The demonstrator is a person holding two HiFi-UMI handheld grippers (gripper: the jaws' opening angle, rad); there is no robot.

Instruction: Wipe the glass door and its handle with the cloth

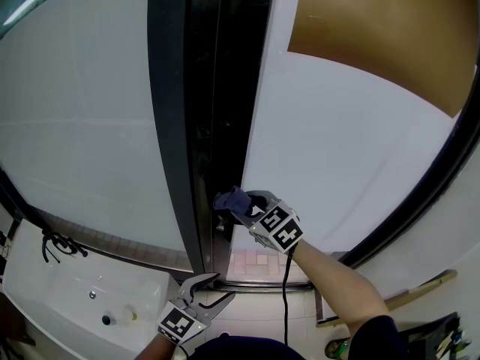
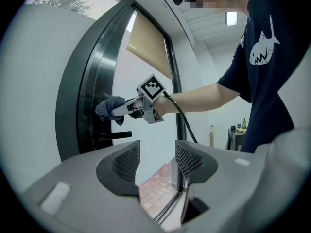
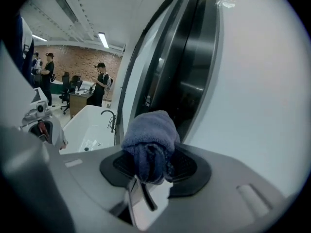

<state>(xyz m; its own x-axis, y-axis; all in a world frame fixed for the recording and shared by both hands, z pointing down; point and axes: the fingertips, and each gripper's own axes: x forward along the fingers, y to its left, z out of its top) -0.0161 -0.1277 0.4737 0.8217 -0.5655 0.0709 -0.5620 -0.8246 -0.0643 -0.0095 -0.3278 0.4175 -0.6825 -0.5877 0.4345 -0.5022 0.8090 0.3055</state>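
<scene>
A frosted glass door (image 1: 337, 148) stands beside a dark frame (image 1: 217, 88). My right gripper (image 1: 241, 207) is shut on a bunched blue cloth (image 1: 231, 199) and holds it against the door's dark edge at about handle height. In the left gripper view the cloth (image 2: 109, 108) sits just above the black lever handle (image 2: 114, 135). The right gripper view shows the cloth (image 3: 150, 135) bulging out between the jaws of the right gripper (image 3: 154, 161). My left gripper (image 1: 206, 291) hangs low near the floor, open and empty, its jaws (image 2: 156, 161) pointing at the door's bottom.
A white bathtub (image 1: 67, 291) with a black tap (image 1: 56, 244) stands at the lower left. A brown blind (image 1: 382, 28) covers the glass at the upper right. A wooden stick (image 1: 405, 291) lies by the right frame. People (image 3: 99, 84) stand far back in the room.
</scene>
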